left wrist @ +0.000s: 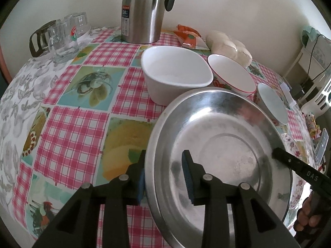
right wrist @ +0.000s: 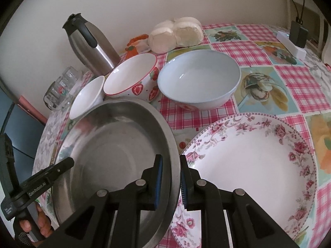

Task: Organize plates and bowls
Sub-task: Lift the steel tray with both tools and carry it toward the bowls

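Left wrist view. Left gripper (left wrist: 165, 177) at 6 o'clock, jaws straddling the left rim of a steel basin (left wrist: 223, 144): one blue pad outside the wall, the other inside with a visible gap to the metal, so loosely parted, not clamped. Basin at 4 o'clock on a checked tablecloth (left wrist: 74, 128). White square bowl (left wrist: 175, 72) just beyond the basin at 12 o'clock; strawberry bowl (left wrist: 231, 76) and a small pale bowl (left wrist: 271, 103) toward 2 o'clock. Steel flask (left wrist: 144, 12) at 12 o'clock by the wall; glass mugs (left wrist: 64, 35) at 10 o'clock. Right gripper (left wrist: 293, 163) at 4 o'clock, on the basin's far rim.

Right wrist view. Right gripper (right wrist: 171, 177) at 6 o'clock, jaws narrow, pads closed on the basin's right rim (right wrist: 115, 144). Floral plate (right wrist: 258, 165) at 4 o'clock, its edge under the basin. Pale bowl (right wrist: 198, 78) at 12 o'clock, strawberry bowl (right wrist: 132, 76) and white bowl (right wrist: 86, 97) toward 11 o'clock. Left gripper (right wrist: 62, 163) at 8 o'clock on the opposite rim, a hand (right wrist: 35, 223) below it.
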`<action>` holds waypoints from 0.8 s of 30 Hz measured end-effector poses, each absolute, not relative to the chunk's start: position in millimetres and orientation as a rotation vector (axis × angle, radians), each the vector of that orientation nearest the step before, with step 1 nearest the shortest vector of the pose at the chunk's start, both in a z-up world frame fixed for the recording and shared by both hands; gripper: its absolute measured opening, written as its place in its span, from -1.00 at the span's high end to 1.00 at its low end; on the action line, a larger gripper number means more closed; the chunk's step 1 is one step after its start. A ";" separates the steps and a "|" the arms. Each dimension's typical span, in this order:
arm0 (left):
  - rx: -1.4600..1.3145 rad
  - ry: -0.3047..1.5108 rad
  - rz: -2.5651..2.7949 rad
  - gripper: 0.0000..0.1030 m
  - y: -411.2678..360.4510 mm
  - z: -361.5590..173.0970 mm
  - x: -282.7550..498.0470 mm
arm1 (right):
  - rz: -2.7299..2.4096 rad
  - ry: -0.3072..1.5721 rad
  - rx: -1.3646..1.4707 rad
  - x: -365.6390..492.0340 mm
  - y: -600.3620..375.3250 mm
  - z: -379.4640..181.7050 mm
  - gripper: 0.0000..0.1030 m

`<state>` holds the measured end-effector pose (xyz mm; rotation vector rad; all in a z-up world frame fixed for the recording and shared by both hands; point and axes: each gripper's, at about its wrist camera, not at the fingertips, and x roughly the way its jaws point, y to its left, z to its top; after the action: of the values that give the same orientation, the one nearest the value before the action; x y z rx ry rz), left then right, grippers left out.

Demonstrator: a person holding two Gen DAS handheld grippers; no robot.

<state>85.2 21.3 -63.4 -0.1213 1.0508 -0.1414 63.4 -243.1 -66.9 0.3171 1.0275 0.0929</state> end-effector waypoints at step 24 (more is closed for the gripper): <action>-0.211 1.125 -0.141 0.24 33.0 -74.5 89.6 | 0.069 1.056 0.389 65.3 -250.2 -71.6 0.49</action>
<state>89.6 33.0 -74.5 -0.2109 1.1250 -0.1415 65.3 -250.2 -71.6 0.3892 1.0564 0.0694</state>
